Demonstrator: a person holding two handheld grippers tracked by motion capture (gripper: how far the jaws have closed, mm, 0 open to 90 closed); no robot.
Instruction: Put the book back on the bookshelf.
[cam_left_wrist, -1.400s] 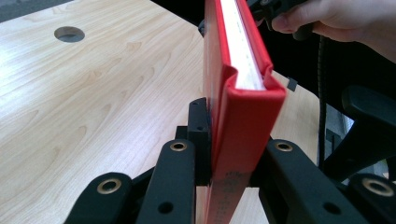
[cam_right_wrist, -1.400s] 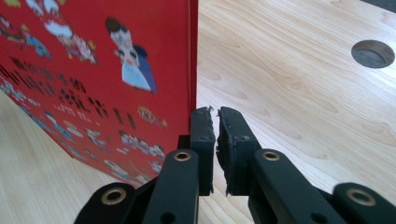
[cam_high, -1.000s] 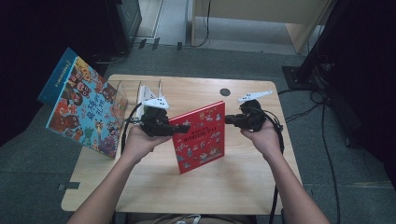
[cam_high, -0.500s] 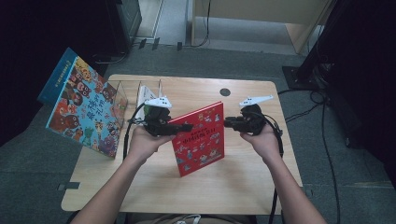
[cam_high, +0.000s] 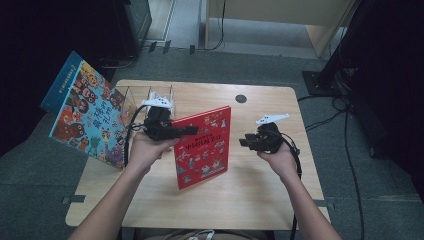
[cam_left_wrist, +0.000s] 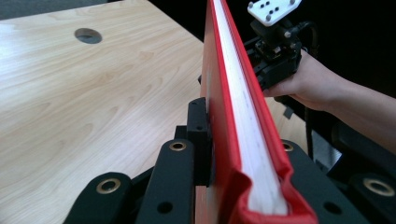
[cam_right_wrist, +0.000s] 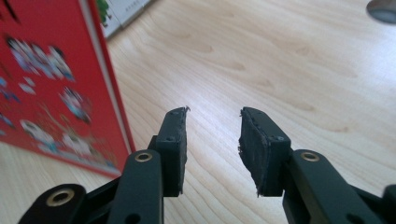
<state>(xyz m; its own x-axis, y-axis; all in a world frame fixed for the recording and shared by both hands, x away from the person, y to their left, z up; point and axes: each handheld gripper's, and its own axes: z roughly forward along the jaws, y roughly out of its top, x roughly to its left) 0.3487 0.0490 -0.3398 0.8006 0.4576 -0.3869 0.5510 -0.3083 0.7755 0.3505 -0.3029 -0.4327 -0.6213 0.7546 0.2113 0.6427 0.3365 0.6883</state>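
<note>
A red picture book (cam_high: 202, 147) stands upright on its lower edge on the wooden table (cam_high: 280, 200). My left gripper (cam_high: 186, 131) is shut on the book's upper left edge. In the left gripper view the red book (cam_left_wrist: 243, 107) runs between the jaws, with one pad (cam_left_wrist: 200, 126) pressed on its cover. My right gripper (cam_high: 244, 142) hangs to the right of the book, apart from it. Its jaws have just been opening. In the right gripper view the right gripper (cam_right_wrist: 212, 135) is open over bare wood, and the red book (cam_right_wrist: 51, 88) stands to the left.
A large blue picture book (cam_high: 90, 117) leans at the table's left edge beside a clear wire rack (cam_high: 150, 95). A round cable hole (cam_high: 241, 98) sits near the table's far edge. Dark equipment and cables lie on the floor around the table.
My right gripper has come off the book's upper right edge, opened its jaws and sunk lower. The left gripper still holds the book upright in the same place.
</note>
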